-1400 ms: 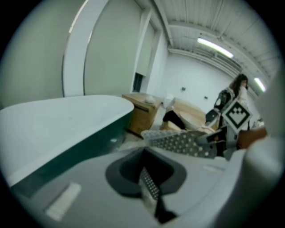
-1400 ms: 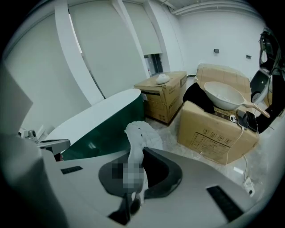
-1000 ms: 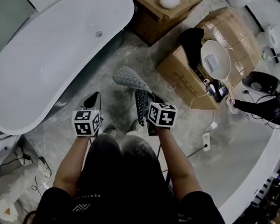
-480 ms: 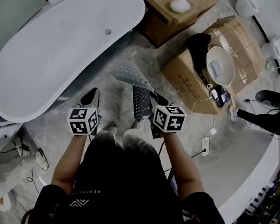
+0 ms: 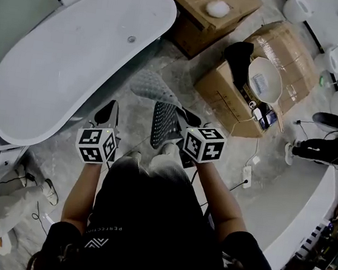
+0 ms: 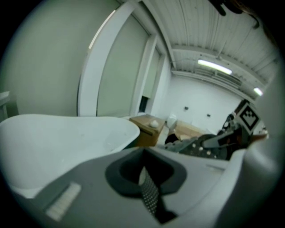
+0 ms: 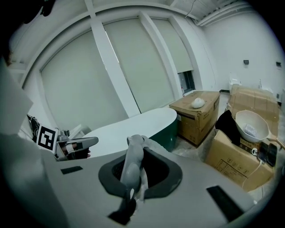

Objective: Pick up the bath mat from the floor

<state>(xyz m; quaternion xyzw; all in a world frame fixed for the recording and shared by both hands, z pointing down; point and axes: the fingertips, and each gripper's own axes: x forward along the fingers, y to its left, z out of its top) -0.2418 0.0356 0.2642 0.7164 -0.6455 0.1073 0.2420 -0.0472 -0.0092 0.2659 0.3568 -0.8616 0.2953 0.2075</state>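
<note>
The grey studded bath mat [image 5: 163, 124] hangs off the floor in front of the person's knees, and its far end [image 5: 147, 86] curls toward the bathtub. My right gripper [image 5: 187, 117] is shut on the mat's near edge. In the right gripper view a fold of mat [image 7: 133, 153] sticks up between the closed jaws of that gripper [image 7: 132, 200]. My left gripper [image 5: 109, 113] hangs a little left of the mat, apart from it, its jaws shut [image 6: 149, 191] on nothing. From the left gripper view the mat [image 6: 207, 149] shows at the right.
A white bathtub [image 5: 75, 52] lies to the left. Cardboard boxes [image 5: 208, 14] [image 5: 223, 89] stand ahead and right, one bearing a white basin [image 5: 264, 79]. A power strip with cables [image 5: 249, 169] lies on the marble floor by a curved white counter [image 5: 313, 204].
The hanging mat has swung slightly left and nearer the person. Both grippers stay about where they were, the right still gripping the mat.
</note>
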